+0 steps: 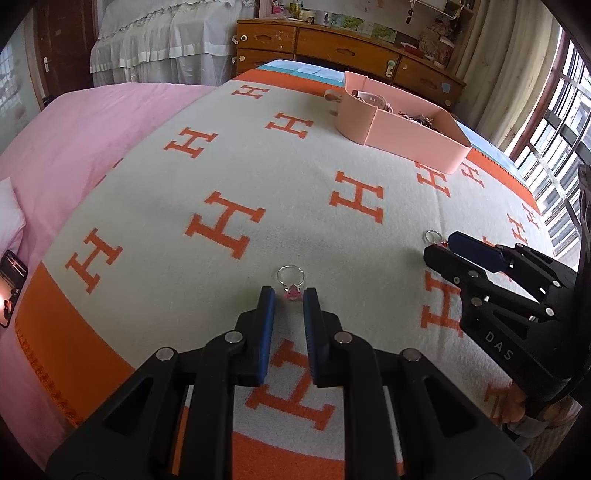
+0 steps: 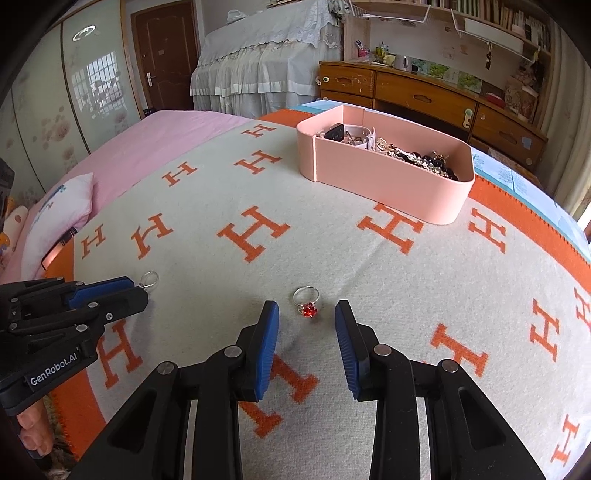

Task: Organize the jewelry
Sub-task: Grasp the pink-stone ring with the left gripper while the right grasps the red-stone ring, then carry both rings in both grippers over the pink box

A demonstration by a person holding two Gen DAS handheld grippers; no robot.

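So both grippers are lining up ring grabs on the bed blanket (image 2: 332,251): left gripper (image 1: 289,295) sits narrowly apart around the pink-stone ring (image 1: 291,282), right gripper (image 2: 306,308) wider, red-stone ring (image 2: 306,301) just ahead, next probably pinch, then pink box (image 2: 388,184).

Setting: home bedroom. Bed (image 2: 155,140) with pink sheet and orange-lettered blanket (image 2: 332,258) lies under the fingers. Beyond the fingertips: wooden dresser (image 2: 424,99), bookshelf (image 2: 509,18), lace-draped furniture (image 2: 258,59), door (image 2: 166,55).
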